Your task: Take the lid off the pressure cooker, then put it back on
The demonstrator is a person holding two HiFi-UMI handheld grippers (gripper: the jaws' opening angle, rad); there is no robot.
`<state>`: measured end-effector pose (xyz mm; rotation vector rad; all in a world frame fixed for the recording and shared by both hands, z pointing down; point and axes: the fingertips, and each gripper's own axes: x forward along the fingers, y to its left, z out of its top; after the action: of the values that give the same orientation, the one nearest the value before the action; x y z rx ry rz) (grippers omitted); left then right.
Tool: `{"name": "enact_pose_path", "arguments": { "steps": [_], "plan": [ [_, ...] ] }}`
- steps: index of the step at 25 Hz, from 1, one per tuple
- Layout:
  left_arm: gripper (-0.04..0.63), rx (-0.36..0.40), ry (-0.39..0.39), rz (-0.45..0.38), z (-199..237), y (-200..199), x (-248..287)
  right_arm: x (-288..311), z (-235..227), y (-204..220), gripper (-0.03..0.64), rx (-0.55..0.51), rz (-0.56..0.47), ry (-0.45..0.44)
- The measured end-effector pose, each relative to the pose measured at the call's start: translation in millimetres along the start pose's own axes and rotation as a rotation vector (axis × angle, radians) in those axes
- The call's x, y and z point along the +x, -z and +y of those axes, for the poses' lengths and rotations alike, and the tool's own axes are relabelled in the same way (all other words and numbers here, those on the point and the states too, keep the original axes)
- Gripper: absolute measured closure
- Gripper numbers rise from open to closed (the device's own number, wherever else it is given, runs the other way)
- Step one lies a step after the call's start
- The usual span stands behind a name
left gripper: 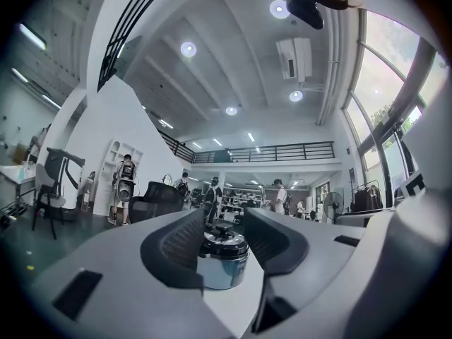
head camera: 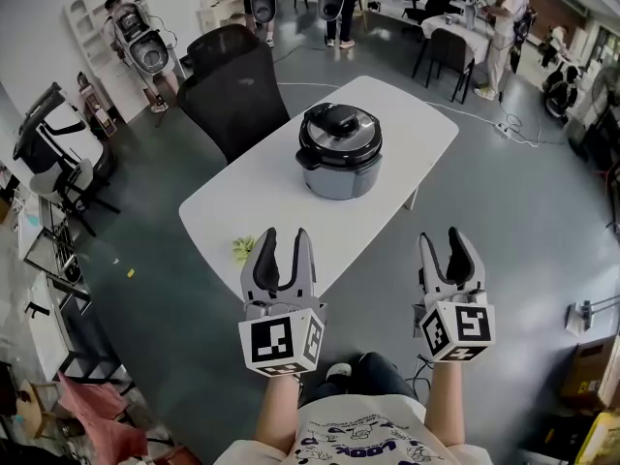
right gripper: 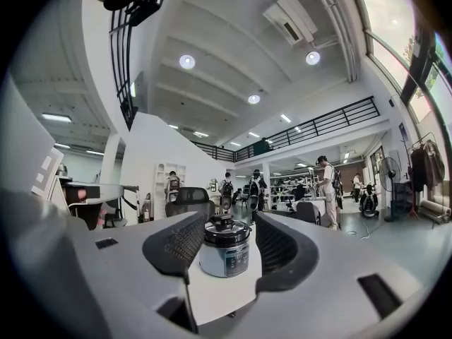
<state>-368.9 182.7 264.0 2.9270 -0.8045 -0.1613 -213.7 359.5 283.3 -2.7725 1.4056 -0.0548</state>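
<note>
Item: pressure cooker (head camera: pixel 339 153), grey body, standing upright near the middle of the white table (head camera: pixel 407 124); lid (head camera: pixel 339 129) black, glossy, seated on the body, with a raised handle (head camera: pixel 336 116) on its crown; no gap shows between lid and rim, so the lid is judged not yet removed.

Left gripper (head camera: pixel 284 235): jaws wide apart, nothing between the pads; held over the near edge of the table, well apart from the cooker, which shows only far off through the gap in the left gripper view.

Right gripper (head camera: pixel 441 238): jaws apart, somewhat less wide, holding nothing; it hangs just off the table's near corner, over the floor; the cooker is likewise distant in its own view.

Other: a small yellow-green object (head camera: pixel 242 249) on the table edge just beside the left gripper, kind not discernible; a black chair (head camera: pixel 237 76) on the far side of the table; people and equipment in the background.

Stage, as judged: approach; no contact made.

Hazards, as judged:
- lid of this kind probably locks by rotation; a straight pull could lift or drag the whole cooker across the smooth tabletop;
- body unsteadied by the second gripper may spin with the lid;
- glossy handle may slip from the pads if gripped shallowly or off-centre;
- left gripper reaching forward may brush the yellow-green object off the edge;
- on replacement, a tilted or misaligned lid may sit proud of the rim and fail to seat.
</note>
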Motion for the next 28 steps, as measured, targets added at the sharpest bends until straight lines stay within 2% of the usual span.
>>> {"name": "enact_pose_path", "arguments": {
  "steps": [9,17,28],
  "plan": [
    [0.422,-0.005,0.000,0.023,4,12,38,38,-16,7,0.382,-0.011,0.025,-0.012],
    [0.422,-0.018,-0.049,0.025,4,27,110,117,-54,10,0.382,-0.011,0.031,-0.054],
    [0.423,-0.041,-0.207,0.024,-6,45,228,256,-120,5,0.382,-0.039,0.048,-0.211]
  ]
}}
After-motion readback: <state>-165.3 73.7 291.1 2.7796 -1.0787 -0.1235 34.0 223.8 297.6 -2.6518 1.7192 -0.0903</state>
